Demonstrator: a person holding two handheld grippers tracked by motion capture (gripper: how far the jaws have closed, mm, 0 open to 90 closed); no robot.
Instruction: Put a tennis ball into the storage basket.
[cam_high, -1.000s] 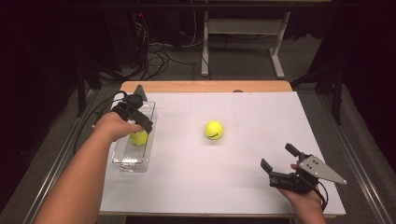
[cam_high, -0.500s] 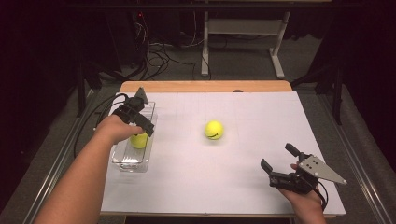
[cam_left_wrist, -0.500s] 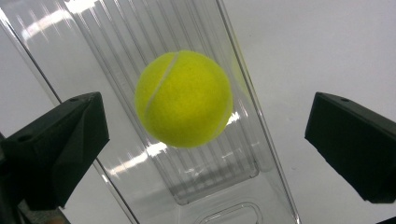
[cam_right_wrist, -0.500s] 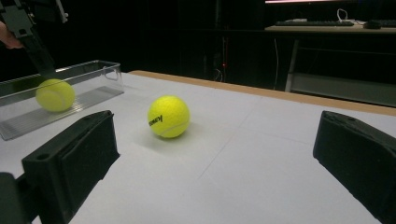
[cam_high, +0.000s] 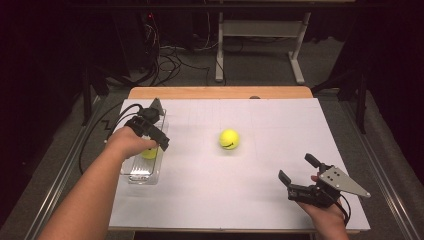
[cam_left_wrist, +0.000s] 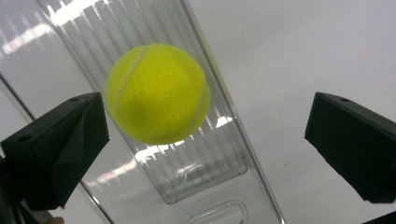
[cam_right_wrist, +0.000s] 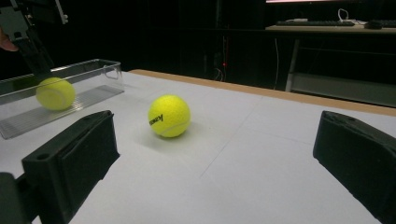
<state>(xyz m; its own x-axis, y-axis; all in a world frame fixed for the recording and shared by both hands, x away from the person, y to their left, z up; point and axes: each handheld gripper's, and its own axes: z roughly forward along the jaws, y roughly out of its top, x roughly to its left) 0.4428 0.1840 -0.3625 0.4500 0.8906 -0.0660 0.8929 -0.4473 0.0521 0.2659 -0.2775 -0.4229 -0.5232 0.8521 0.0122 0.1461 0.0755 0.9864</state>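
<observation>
A yellow tennis ball (cam_left_wrist: 158, 93) lies in a clear ribbed plastic tray (cam_left_wrist: 219, 186) at the table's left. My left gripper (cam_left_wrist: 205, 126) hangs open just above it, one jaw on each side and neither touching the ball. From the high view, the left gripper (cam_high: 156, 140) is over the tray (cam_high: 142, 177), with that ball (cam_high: 149, 153) under it. A second tennis ball (cam_high: 229, 139) rests loose near the middle of the white table. My right gripper (cam_high: 296, 167) is open at the front right and holds nothing. It faces the loose ball (cam_right_wrist: 169, 115) from a distance.
The table's wooden far edge (cam_high: 220, 93) runs along the back. Cables trail off the left side of the table from the left gripper. Beyond the table are a dark floor and a metal desk frame (cam_high: 260, 35). White tabletop (cam_high: 280, 125) lies bare between the loose ball and the right gripper.
The left hand and gripper have shifted slightly over the tray. The right gripper and the loose ball have stayed where they were.
</observation>
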